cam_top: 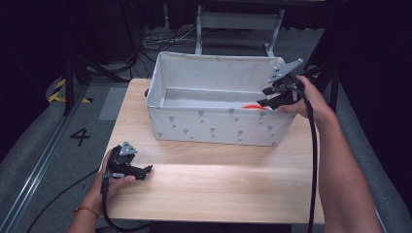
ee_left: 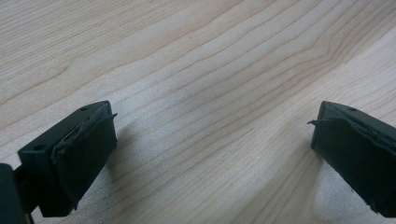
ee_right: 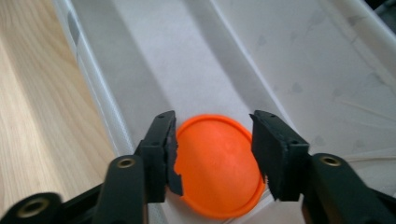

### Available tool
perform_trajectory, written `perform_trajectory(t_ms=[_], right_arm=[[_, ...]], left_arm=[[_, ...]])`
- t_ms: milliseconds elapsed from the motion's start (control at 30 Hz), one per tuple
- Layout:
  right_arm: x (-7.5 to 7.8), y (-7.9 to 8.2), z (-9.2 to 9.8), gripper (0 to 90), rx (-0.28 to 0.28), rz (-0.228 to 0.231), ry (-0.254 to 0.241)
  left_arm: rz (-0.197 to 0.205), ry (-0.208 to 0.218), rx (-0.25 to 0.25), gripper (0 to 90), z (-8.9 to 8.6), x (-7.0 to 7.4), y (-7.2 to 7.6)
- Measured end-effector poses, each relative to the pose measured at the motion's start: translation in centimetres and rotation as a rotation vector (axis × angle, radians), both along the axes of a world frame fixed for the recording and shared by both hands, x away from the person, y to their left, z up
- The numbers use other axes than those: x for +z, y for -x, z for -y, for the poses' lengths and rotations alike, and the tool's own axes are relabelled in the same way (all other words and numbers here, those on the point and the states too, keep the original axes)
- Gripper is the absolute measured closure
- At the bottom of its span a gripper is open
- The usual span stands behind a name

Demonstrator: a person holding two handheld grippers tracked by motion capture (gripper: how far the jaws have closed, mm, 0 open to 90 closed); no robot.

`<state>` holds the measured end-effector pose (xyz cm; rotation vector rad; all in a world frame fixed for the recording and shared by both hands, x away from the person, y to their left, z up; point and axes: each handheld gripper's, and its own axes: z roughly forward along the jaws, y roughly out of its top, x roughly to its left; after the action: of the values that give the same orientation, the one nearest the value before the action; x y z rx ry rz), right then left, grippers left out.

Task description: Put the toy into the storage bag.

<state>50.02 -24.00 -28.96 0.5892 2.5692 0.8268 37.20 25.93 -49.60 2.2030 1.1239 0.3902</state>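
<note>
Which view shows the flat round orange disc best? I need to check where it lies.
The right gripper view: the flat round orange disc shows nearly whole on the floor of the white fabric bin, between the right gripper's open fingers. The high view gives just a red-orange sliver.

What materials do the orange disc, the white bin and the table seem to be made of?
Orange disc: likely plastic, smooth matte, with a moulded raised rim. White bin: apparently fabric, soft creased walls with a small grey print. Table: light wood or wood-look laminate, with visible grain.

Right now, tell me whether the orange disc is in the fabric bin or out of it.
In. The orange disc lies flat on the white fabric bin's floor by its near wall.
</note>
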Motion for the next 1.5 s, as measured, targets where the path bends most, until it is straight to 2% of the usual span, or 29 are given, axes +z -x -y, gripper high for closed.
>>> perform_trajectory(t_ms=[67,133,200,433,567,600,700,733,800,933,1300,1500], right_arm=[[0.1,0.4,0.4,46.7,-0.04,0.041,-0.052],[0.2,0.9,0.7,44.9,-0.049,0.055,-0.096],[0.3,1.4,0.9,48.5,-0.041,0.058,-0.122],[0.6,3.5,1.4,39.3,-0.077,0.114,-0.164],[0.9,4.6,2.0,32.5,-0.135,0.146,-0.21],[0.9,4.9,2.1,27.4,-0.153,0.162,-0.215],[1.1,5.7,2.6,24.4,-0.214,0.184,-0.244],[1.2,6.1,2.7,22.8,-0.242,0.206,-0.248],[1.2,6.5,2.9,21.8,-0.262,0.224,-0.252],[1.2,7.8,3.4,20.3,-0.285,0.256,-0.258],[0.2,10.7,5.0,19.4,-0.304,0.312,-0.254],[-0.8,12.2,6.3,19.3,-0.307,0.314,-0.245]], left_arm=[[-0.001,-0.001,0.001,0.5,0.0,0.0,0.0],[0.001,0.001,0.001,0.5,0.0,0.0,0.0],[0.0,0.0,0.0,0.5,0.0,0.0,0.0],[0.0,0.001,0.002,0.5,0.0,0.0,0.0],[0.001,0.0,0.001,0.5,0.0,0.0,0.0],[0.0,0.0,-0.001,0.5,0.0,0.0,0.0],[0.001,0.001,0.001,0.5,0.0,0.0,0.0],[0.0,0.0,0.001,0.5,0.0,0.0,0.0],[-0.001,-0.001,0.001,0.5,0.0,0.0,0.0],[0.0,-0.001,0.001,0.5,0.0,0.0,0.0],[0.003,-0.003,0.003,0.5,0.0,0.0,0.0],[0.002,-0.003,0.004,0.5,0.0,0.0,0.0]])
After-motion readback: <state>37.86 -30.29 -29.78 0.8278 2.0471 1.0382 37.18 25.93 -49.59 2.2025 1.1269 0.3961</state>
